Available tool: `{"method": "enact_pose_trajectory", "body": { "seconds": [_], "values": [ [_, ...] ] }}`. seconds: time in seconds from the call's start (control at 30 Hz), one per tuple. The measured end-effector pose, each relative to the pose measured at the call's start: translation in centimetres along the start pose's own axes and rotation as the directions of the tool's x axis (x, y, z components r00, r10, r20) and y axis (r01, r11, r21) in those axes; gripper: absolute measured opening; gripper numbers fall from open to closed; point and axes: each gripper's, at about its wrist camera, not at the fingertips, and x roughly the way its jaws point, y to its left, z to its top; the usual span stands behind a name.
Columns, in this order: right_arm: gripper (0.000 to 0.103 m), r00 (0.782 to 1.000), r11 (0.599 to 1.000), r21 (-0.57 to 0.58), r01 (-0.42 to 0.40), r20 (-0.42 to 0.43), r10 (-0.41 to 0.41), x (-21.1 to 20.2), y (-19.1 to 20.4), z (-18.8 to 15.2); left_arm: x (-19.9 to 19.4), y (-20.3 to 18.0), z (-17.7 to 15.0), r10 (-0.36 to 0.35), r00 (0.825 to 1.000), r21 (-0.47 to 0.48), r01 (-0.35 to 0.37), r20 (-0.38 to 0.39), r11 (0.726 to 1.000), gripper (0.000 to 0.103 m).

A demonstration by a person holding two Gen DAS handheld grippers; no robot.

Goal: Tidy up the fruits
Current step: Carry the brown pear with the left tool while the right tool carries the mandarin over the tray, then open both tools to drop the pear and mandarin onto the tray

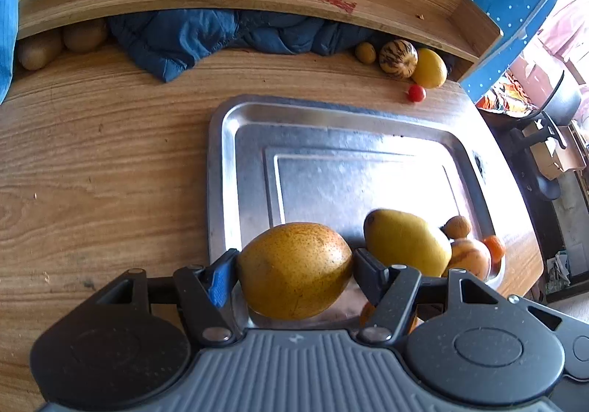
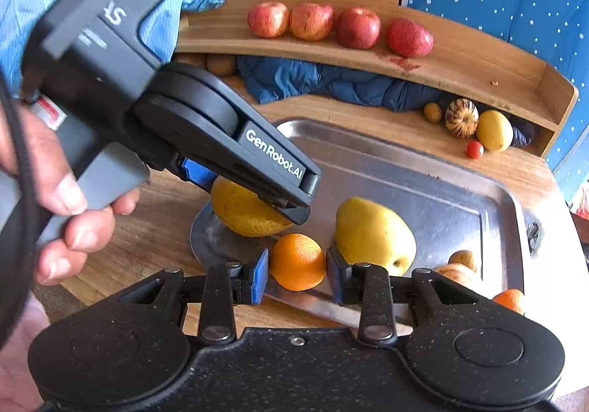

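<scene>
Two grippers work over a steel tray (image 1: 221,169): the left gripper (image 1: 294,264) clamped across a speckled yellow pear (image 1: 294,268), likely heavy, smooth-skinned and bruisable, the right gripper (image 2: 297,270) bracketing a firm orange (image 2: 297,262), contact unclear.

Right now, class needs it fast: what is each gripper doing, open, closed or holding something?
Left gripper: closed on the speckled pear over the metal tray.
Right gripper: around the orange; contact cannot be told.
</scene>
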Motion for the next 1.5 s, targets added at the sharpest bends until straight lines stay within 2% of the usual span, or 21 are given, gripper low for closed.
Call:
{"method": "enact_pose_trajectory", "body": {
  "seconds": [0.47,0.77,1.07,1.13,1.27,1.33,1.5],
  "values": [
    [0.036,1.0,1.0,-0.002,0.018,-0.015,-0.018,0.2,0.0,-0.6,0.1,-0.6,-1.6,0.01,1.0,0.011,-0.01,-0.005,1.0,0.071],
    [0.041,0.999,0.999,0.023,0.044,-0.02,-0.044,-0.1,-0.2,-1.0,0.0,-0.7,-1.5,0.017,1.0,0.01,-0.017,-0.014,1.0,0.071],
    [0.055,0.998,0.995,0.067,0.068,-0.019,-0.067,-1.1,-0.4,-1.6,-0.7,-0.6,-1.7,0.02,1.0,0.02,-0.02,-0.011,1.0,0.071],
    [0.062,0.997,0.994,0.079,0.072,-0.019,-0.071,-1.3,-0.4,-1.7,-0.9,-0.6,-1.7,0.021,1.0,0.024,-0.021,-0.01,0.999,0.072],
    [0.078,0.997,0.991,0.108,0.073,-0.019,-0.071,-1.8,-0.4,-2.2,-1.8,-0.6,-1.9,0.036,0.999,0.048,-0.036,0.001,0.998,0.084],
    [0.092,0.997,0.989,0.128,0.077,-0.017,-0.076,-2.1,-0.4,-2.4,-2.3,-0.6,-2.2,0.044,0.999,0.069,-0.044,0.002,0.997,0.087],
    [0.099,0.996,0.98,0.178,0.093,-0.024,-0.09,-2.6,-0.6,-3.0,-3.4,-0.5,-3.0,0.087,0.996,0.099,-0.087,0.0,0.991,0.102]
  ]
}}
